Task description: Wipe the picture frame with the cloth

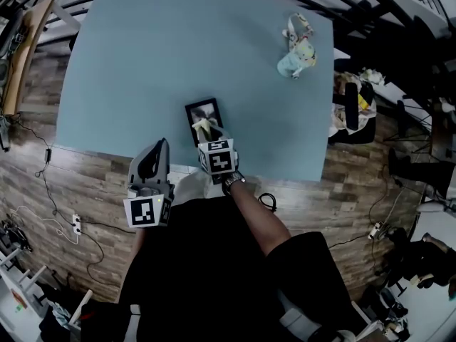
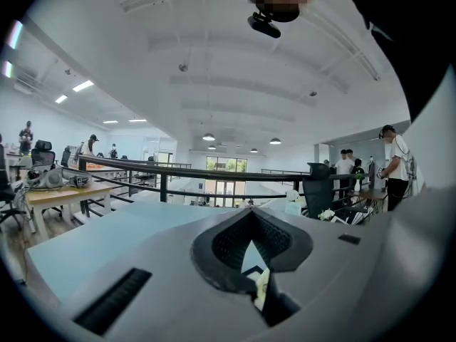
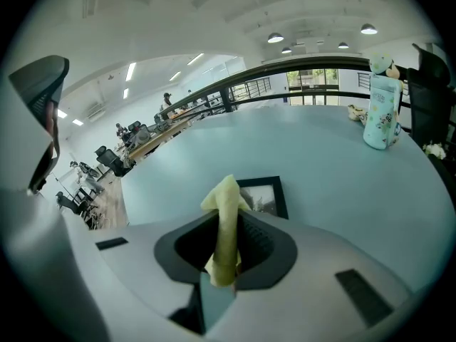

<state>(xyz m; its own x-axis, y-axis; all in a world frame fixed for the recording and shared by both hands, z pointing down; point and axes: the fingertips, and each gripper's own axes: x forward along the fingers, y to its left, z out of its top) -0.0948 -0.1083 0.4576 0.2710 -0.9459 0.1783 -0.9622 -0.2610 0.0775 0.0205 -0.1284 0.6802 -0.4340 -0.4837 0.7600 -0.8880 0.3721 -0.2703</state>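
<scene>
A small black picture frame (image 1: 202, 114) (image 3: 269, 194) lies flat on the blue table (image 1: 157, 63), close to its front edge. My right gripper (image 1: 207, 131) (image 3: 228, 218) hangs just over the frame's near end, shut on a pale yellow cloth (image 1: 202, 126) (image 3: 226, 194). The cloth sticks up out of the jaws and covers part of the frame. My left gripper (image 1: 162, 148) (image 2: 249, 214) is held to the frame's left at the table's front edge, jaws together, holding nothing. It points out across the table.
A pale green bottle (image 1: 296, 57) (image 3: 380, 112) with a patterned wrap stands at the table's far right. A black chair (image 1: 350, 112) with clutter stands off the right edge. Cables (image 1: 68, 219) run over the wooden floor. A railing (image 2: 214, 175) lies beyond the table.
</scene>
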